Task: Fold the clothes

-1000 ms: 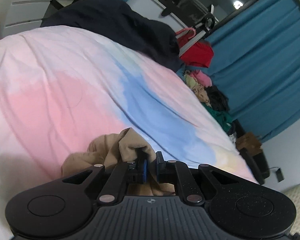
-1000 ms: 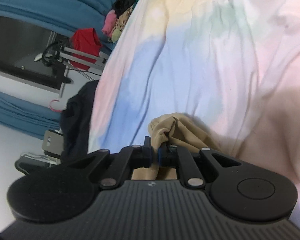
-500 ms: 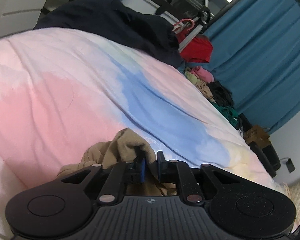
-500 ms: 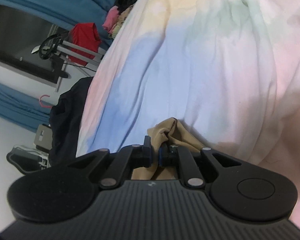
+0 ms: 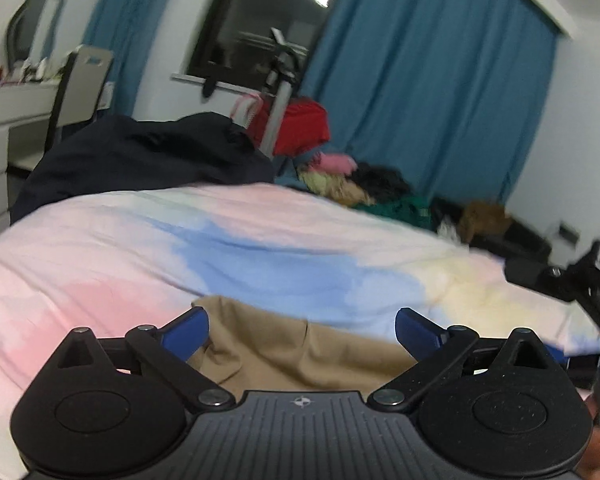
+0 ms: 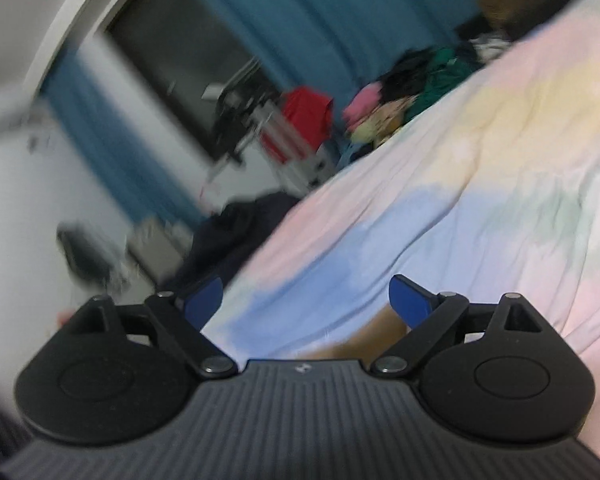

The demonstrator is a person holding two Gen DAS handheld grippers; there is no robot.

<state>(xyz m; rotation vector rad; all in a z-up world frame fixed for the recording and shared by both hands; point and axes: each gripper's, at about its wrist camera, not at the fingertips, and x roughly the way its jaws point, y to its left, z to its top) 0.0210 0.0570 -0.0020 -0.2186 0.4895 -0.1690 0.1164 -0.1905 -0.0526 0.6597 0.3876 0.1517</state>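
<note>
Tan garment lies on the pastel bed; left gripper and right gripper fingers spread, holding nothing.

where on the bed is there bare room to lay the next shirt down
Free: the pink and blue stretch of the bedspread between the tan garment and the dark heap, and the yellow patch toward the right. Crowded: the far edge, by the dark heap and clothes pile.

Your bed is spread with a pastel sheet in pink, blue and yellow patches. On it, just ahead of you, lies the tan garment, and a dark blanket is heaped at the far edge.
</note>
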